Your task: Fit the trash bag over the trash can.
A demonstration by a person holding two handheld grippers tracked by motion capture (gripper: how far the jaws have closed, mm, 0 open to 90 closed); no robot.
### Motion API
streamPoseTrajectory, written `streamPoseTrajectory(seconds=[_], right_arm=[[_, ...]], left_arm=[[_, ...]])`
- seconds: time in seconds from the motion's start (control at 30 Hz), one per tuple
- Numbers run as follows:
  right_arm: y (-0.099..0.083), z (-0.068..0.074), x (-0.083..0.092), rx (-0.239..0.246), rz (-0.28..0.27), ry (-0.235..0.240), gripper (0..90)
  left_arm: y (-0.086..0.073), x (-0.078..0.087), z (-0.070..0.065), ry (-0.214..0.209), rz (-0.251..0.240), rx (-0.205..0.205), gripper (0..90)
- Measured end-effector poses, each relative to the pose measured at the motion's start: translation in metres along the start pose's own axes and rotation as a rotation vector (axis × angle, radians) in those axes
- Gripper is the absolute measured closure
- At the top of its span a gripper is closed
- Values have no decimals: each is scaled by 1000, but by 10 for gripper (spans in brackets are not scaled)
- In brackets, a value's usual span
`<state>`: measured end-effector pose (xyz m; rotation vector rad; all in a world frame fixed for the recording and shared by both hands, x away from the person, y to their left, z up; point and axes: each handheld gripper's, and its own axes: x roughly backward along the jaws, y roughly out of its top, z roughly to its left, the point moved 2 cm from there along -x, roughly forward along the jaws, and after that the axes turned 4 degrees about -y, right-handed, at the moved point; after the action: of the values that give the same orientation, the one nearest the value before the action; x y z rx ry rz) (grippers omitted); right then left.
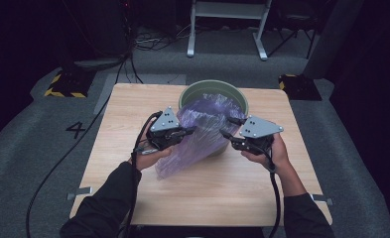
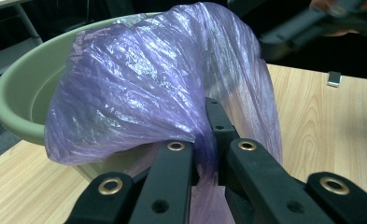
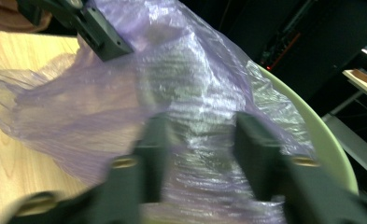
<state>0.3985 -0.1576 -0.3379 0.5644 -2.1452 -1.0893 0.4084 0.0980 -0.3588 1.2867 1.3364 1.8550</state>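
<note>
Fingers first: on the left gripper (image 1: 190, 130), the two black jaws are pinched tight on a fold of the purple plastic bag (image 1: 202, 134), and in the left gripper view that fold is squeezed right between them (image 2: 208, 154). Left of centre in the high view, the left hand (image 1: 150, 156) holds that gripper, its nose aimed toward the middle of the frame.

Centre frame now: the bag is draped over the near rim of the green basin (image 1: 190, 91), which stands at the upper centre on the wooden table (image 1: 133, 114). The bag's long axis runs on a diagonal, from its upper end at the basin's mouth down to the lower left, where its far end lies on the tabletop. In the left gripper view the film balloons up over the basin's edge (image 2: 17, 98).

Over to the right of the frame: the right gripper (image 1: 226, 134), in the right hand (image 1: 277, 151), points left at the bag's side. Its view is blurred, but the jaws stand apart with the crinkled film (image 3: 195, 116) lying between them, and I can't say the pads are pressing it.
</note>
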Motion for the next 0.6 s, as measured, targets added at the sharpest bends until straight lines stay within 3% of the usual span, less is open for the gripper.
streamPoseTrajectory(seconds=[0.03,0.07,0.13,0.3,0.43,0.47,0.53,0.6], right_arm=[[1,-3,-1,-20,-24,18,766],[1,-3,-1,-20,-24,18,766],[1,-5,-4,-15,-8,3,888],[6,-9,-8,-17,-2,-25,900],[11,-18,-14,-75,-17,-12,900],[12,-19,-15,-84,-21,-6,888],[13,-19,-13,-116,-52,38,625],[15,-16,-13,-135,-65,76,473]], left_arm=[[0,0,0,-1,2,-2,888],[0,0,0,-1,2,-2,888],[0,2,1,3,-2,0,886],[0,3,1,7,-4,2,874],[0,4,3,14,-2,5,876],[0,4,5,17,4,12,879],[-1,4,6,14,8,14,879],[-2,4,6,9,7,16,878]])
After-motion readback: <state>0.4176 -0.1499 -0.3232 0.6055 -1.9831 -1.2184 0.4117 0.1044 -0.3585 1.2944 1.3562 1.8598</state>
